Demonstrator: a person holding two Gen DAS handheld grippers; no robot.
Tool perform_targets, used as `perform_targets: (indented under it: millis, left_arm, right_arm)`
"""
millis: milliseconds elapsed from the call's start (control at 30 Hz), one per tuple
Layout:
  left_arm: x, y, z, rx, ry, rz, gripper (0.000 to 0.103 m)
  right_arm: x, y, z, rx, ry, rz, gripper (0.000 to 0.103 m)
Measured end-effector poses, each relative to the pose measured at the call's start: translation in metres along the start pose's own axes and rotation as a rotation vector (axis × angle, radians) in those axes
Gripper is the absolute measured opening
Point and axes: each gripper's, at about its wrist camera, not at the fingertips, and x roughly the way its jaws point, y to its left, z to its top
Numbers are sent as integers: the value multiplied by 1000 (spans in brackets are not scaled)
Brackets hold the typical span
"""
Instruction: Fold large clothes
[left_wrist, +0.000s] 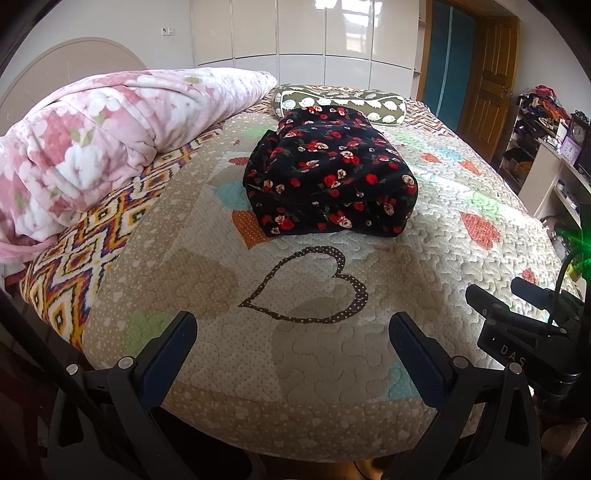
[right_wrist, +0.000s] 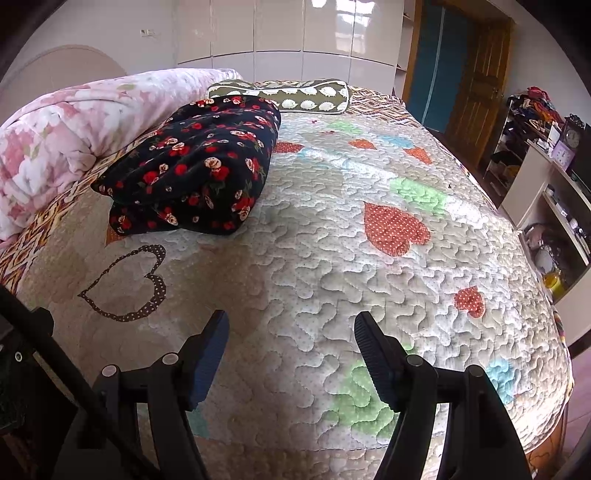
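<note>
Left wrist view shows your left gripper (left_wrist: 293, 332) and right gripper (right_wrist: 291, 332) both gaping, empty, over the quilt (left_wrist: 461, 192); the folded floral garment (left_wrist: 328, 170) sits mid-bed, so regrabbing its loose edge could undo the stack

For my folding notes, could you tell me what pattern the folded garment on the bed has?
The folded garment is black with small red and cream roses, clearest in the left wrist view.
</note>
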Motion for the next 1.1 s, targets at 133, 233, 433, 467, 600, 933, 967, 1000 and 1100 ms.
perform_targets:
  millis: [133, 233, 433, 467, 600, 933, 967, 1000, 1100]
  left_arm:
    - [2, -1, -1, 1, 6, -6, 103]
    - [3, -1, -1, 2, 11, -9, 103]
    - [6, -1, -2, 0, 18, -16, 103]
    - [7, 0, -2, -1, 19, -19, 103]
    - [9, -1, -2, 0, 23, -25, 103]
    - [14, 0, -3, -10, 34, -36, 103]
    - [14, 0, -3, -11, 36, -36, 103]
    - [15, 0, -3, -12, 38, -38, 103]
    - [16, 2, -4, -18, 46, -47, 103]
  right_arm:
    - [2, 0, -1, 0, 6, -3, 75]
    - [4, -1, -1, 3, 12, -5, 75]
    - [7, -2, -2, 7, 21, -10, 75]
    - [7, -2, -2, 8, 22, -11, 75]
    - [10, -2, -2, 8, 28, -14, 75]
    - [14, -1, -3, 8, 39, -33, 75]
    - [15, -1, -4, 8, 41, -35, 75]
    - [15, -1, -4, 8, 43, -36, 75]
    - [16, -1, -5, 5, 48, -38, 75]
